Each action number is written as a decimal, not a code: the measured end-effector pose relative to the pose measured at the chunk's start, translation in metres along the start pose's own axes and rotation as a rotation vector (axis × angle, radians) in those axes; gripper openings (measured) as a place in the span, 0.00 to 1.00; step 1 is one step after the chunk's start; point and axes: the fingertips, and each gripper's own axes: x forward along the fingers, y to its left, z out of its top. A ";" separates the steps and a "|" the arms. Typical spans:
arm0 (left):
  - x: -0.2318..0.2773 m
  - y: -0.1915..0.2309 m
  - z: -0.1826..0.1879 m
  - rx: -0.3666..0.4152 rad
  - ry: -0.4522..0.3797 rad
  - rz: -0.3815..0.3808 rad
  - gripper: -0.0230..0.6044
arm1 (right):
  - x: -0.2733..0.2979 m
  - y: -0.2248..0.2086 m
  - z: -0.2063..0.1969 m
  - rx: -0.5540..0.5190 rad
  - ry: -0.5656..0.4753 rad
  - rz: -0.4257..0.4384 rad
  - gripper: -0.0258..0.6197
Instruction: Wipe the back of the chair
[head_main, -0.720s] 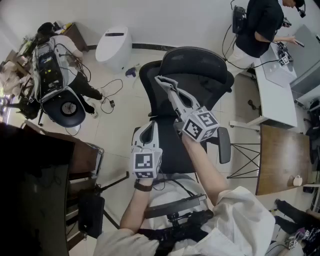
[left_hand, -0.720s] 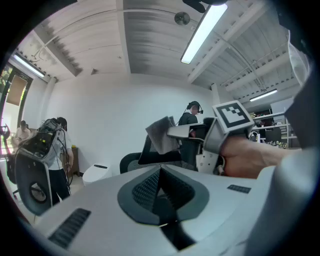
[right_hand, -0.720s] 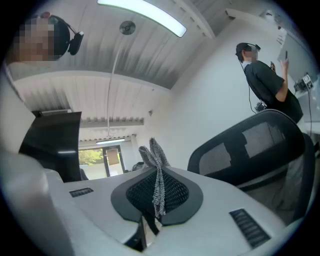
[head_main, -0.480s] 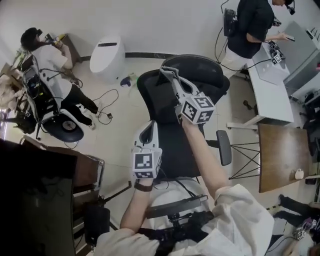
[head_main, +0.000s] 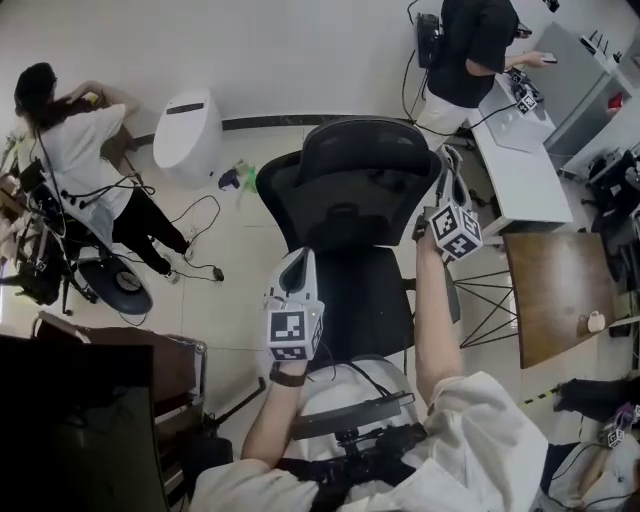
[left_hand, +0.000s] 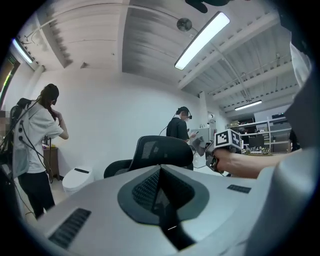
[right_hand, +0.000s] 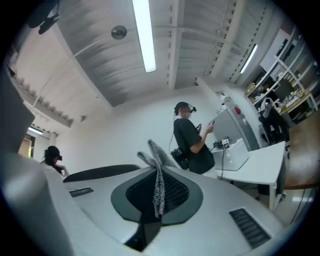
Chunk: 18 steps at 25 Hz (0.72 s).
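Note:
The black mesh office chair (head_main: 365, 180) stands in front of me, its back facing me. My right gripper (head_main: 449, 160) is raised just off the right edge of the chair back. It is shut on a thin grey cloth (right_hand: 158, 170), which sticks up from between the jaws in the right gripper view. My left gripper (head_main: 297, 262) is held low over the seat area, left of centre, jaws together with nothing between them. The left gripper view shows the chair back (left_hand: 163, 149) ahead and the right gripper's marker cube (left_hand: 229, 140) beside it.
A person (head_main: 72, 150) stands at far left by a white round bin (head_main: 190, 123). Another person (head_main: 470, 50) stands at a white desk (head_main: 520, 170) at top right. A wooden table (head_main: 555, 300) is to the right. Dark equipment (head_main: 70, 420) fills the lower left.
My right gripper has swung with the cloth from over the middle of the chair back to its right edge. The left gripper has stayed in place.

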 end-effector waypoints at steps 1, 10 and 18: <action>0.002 0.000 0.000 0.001 0.000 -0.003 0.09 | 0.002 0.018 -0.012 0.005 0.020 0.047 0.06; 0.005 0.013 0.009 0.008 -0.009 0.036 0.09 | -0.022 0.270 -0.163 -0.038 0.362 0.626 0.06; 0.007 0.019 -0.002 0.009 0.009 0.059 0.09 | -0.002 0.127 -0.162 -0.071 0.340 0.352 0.06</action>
